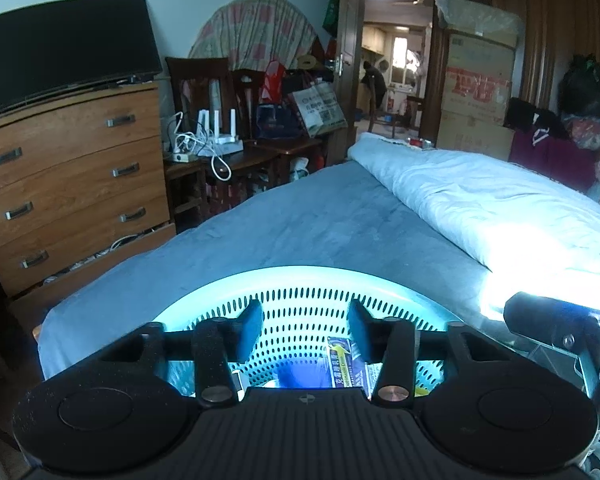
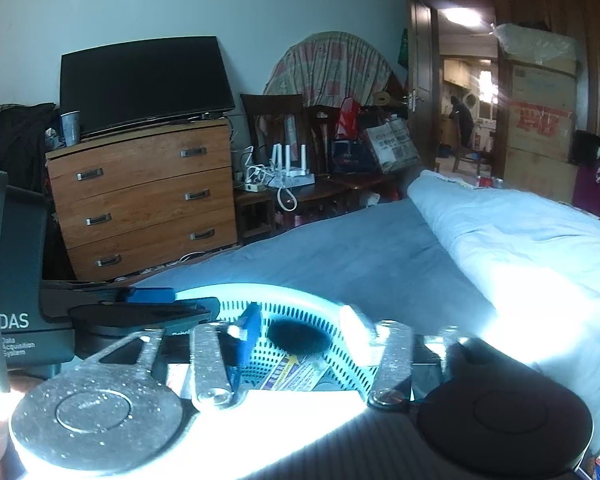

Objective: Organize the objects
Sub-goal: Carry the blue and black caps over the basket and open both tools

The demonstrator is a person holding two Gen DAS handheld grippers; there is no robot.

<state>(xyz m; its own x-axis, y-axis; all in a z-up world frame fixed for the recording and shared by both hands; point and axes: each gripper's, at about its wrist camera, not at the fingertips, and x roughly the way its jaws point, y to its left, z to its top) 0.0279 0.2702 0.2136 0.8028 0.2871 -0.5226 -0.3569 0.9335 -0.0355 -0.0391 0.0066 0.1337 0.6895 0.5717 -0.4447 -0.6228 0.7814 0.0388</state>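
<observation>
Both grippers, left gripper (image 1: 304, 330) and right gripper (image 2: 300, 330), are held open and empty over the perforated basket (image 1: 300, 280), so another item is probably needed next.

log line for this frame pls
left gripper: open, empty, over basket | right gripper: open, empty, over basket | basket: on bed, holds box | phase: between picks

We can't see the basket (image 1: 300, 280) floor: our left gripper (image 1: 304, 330) body covers its near half, and the printed packet (image 1: 344, 364) inside is cut off at six o'clock, its small text unreadable. At four o'clock in the right wrist view, sun glare washes out the folded quilt (image 2: 540, 240).
</observation>
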